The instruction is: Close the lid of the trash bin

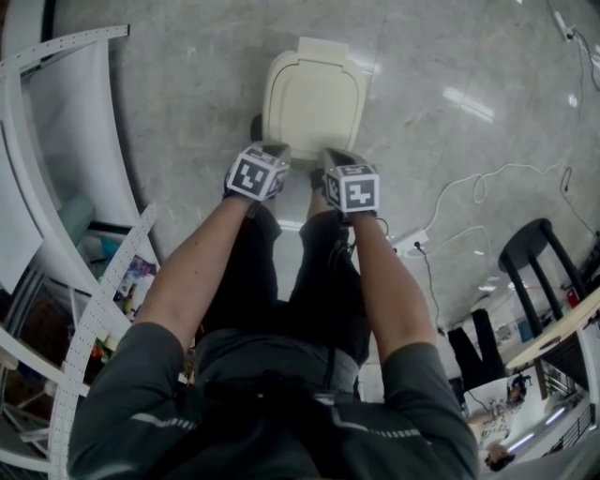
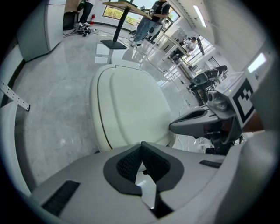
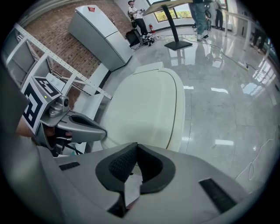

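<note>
The cream trash bin stands on the grey marble floor in front of the person's feet, and its lid lies flat down on it. In the right gripper view the lid also looks down. My left gripper hovers over the bin's near edge, shut and holding nothing. Beside it my right gripper is also shut and empty. The left gripper's jaws meet at their tips, as do the right gripper's. Each gripper sees the other: the right gripper, the left gripper.
A white curved shelf frame runs along the left. A power strip with white cables lies on the floor at right, near a black stool. A white cabinet stands behind the bin. People stand by a desk far off.
</note>
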`<state>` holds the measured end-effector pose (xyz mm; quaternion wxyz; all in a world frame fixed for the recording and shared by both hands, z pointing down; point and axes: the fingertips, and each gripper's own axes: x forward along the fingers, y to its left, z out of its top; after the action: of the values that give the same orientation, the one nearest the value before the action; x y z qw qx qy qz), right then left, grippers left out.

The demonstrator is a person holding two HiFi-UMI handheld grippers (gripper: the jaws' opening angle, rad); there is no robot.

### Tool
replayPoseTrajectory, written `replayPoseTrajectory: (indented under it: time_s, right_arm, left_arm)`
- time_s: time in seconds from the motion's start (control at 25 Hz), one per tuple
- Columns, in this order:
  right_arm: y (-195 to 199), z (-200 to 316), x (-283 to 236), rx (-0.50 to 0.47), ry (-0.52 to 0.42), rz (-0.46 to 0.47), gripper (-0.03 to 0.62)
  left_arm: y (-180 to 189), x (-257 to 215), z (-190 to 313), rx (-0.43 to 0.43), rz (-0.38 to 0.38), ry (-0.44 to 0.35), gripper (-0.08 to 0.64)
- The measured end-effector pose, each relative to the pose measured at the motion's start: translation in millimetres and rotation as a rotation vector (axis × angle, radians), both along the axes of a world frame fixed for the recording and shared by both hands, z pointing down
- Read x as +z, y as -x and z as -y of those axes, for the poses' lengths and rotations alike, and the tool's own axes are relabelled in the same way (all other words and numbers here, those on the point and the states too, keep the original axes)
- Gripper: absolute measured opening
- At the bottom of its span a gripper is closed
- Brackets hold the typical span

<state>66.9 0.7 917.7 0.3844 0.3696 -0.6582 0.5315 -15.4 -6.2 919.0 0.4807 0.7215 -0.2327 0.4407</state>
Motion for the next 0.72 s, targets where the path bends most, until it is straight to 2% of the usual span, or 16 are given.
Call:
replayPoseTrajectory:
  time_s: [0.48,0.72]
  right_arm:
    - [0,-1,2,0.008,0.011,0.006,0.011]
    - [-2,11,-15,0.019,-0.032,0.011,0.011]
  left_arm:
    - [1,2,0,-0.023,-0.001,0.019,0.002]
    - [1,-15,15,-0.09,-0.015,-0.036,0.002]
